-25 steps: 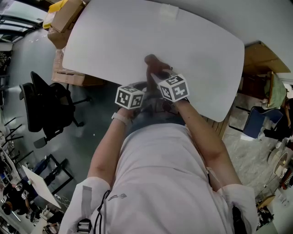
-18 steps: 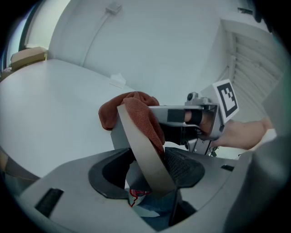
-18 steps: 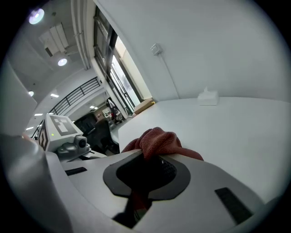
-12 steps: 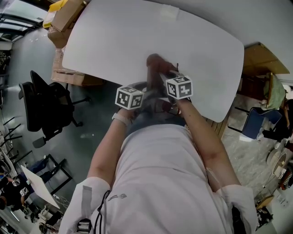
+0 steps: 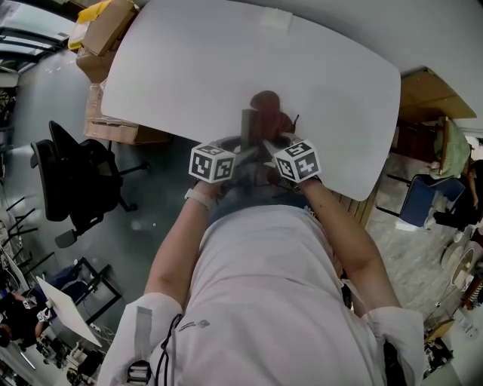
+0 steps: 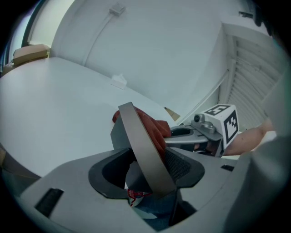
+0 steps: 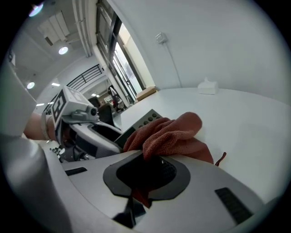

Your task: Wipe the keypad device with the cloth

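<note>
The keypad device (image 5: pixel 249 123) is a flat grey slab held tilted above the near edge of the white table (image 5: pixel 173 68). My left gripper (image 5: pixel 243 149) is shut on its lower end. In the left gripper view the device (image 6: pixel 138 145) stands edge-on between the jaws of the left gripper (image 6: pixel 146 169). A rust-red cloth (image 5: pixel 266 103) is draped over the device's far end, with my right gripper (image 5: pixel 276 137) shut on it. The right gripper view shows the cloth (image 7: pixel 173 134) bunched at the right gripper (image 7: pixel 145 172) and covering part of the keypad's buttons (image 7: pixel 144 119).
A small white box (image 5: pixel 275 19) sits at the table's far edge. Cardboard boxes (image 5: pixel 106 34) are stacked by the table's left corner. A black office chair (image 5: pixel 72 181) stands on the floor to the left. A wall with a cable lies behind the table.
The right gripper has slid the cloth rightward and farther along the device's far end. The left gripper has kept the device almost still.
</note>
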Demonstrator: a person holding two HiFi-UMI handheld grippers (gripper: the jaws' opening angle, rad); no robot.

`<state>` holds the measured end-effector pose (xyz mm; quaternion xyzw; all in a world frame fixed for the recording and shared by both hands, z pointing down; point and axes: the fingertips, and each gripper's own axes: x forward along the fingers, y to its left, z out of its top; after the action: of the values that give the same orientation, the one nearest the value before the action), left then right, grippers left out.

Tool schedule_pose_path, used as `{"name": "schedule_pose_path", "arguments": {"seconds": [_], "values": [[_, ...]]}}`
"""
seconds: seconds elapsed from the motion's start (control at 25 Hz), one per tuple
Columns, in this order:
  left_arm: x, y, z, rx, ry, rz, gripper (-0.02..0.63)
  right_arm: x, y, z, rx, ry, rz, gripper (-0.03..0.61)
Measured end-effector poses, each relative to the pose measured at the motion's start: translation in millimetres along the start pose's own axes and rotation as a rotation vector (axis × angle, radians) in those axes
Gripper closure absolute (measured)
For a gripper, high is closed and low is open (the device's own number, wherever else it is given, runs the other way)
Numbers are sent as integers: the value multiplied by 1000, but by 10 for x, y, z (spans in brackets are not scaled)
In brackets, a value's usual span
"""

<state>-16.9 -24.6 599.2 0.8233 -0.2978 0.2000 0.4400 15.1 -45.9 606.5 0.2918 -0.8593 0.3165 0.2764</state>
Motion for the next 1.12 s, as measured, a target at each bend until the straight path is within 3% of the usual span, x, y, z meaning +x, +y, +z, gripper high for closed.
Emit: {"name": "schedule_pose_path", "arguments": {"seconds": [0.24,0.4,0.6,0.88,1.12], "values": [[8,-16,-3,-2,3,-8,380,-122,85,-377,-13,103,80,535],[9,3,25,-1,-8,-2,380,-154,-56,-659,-26,191,49,535],[25,47,96,9,-13,16,382,-116,-156,-655,13,202,12,534],[20,230,304,-11,-66,76,390,43,-303,-361,122,120,-34,535],[105,239,441,-10,-107,94,396,-75,-310,216,191,-93,-36,535]]}}
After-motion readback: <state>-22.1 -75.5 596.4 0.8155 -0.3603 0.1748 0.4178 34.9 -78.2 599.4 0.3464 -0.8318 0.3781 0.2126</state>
